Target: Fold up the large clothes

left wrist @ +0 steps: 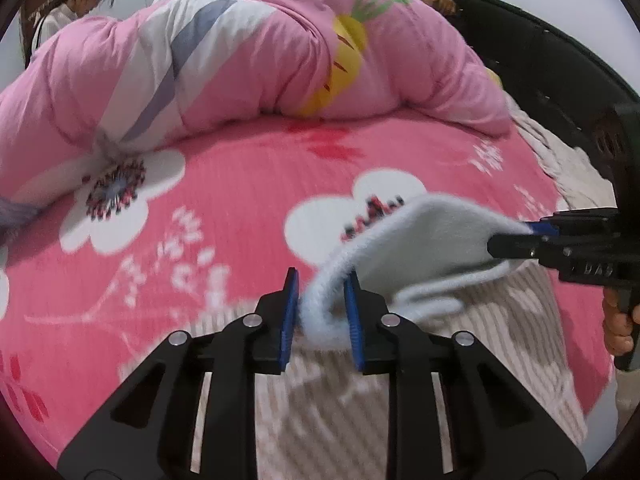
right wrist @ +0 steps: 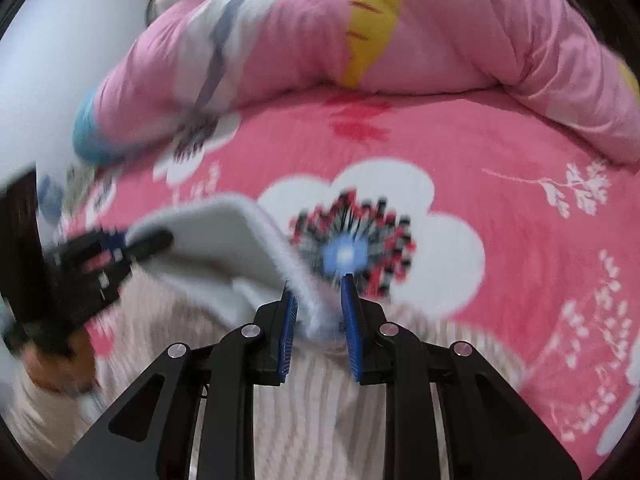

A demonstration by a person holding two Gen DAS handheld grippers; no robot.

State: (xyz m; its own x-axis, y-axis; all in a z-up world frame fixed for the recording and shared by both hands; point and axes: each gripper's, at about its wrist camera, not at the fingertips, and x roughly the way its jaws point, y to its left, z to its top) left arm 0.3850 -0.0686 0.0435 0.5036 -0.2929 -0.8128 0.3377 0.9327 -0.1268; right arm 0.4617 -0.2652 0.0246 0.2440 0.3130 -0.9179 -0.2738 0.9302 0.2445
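Left gripper: closed on the fuzzy pale-blue collar edge of the garment, with the trim bunched thick between its blue pads.
Right gripper: clamped on the same fuzzy trim further along; in the left wrist view it comes in from the right with its tips on the fabric.
Garment: a large striped beige piece with pale-blue lining, its upper edge lifted between the two grippers and its body hanging down toward the cameras over the bedspread.
Surroundings: a pink floral bedspread below, a rumpled pink quilt heaped at the far side, well apart from the garment, and a bystander beyond the bed.
Risk, slip: the plush trim is thick and soft, so one side could pull free if the two grippers draw apart too hard.
Risk, skewed fold: both holds sit near the collar; the hanging body could twist or drag on the bedspread and land creased.
Risk, view: the right wrist picture is blurred, so its hold is harder to judge.
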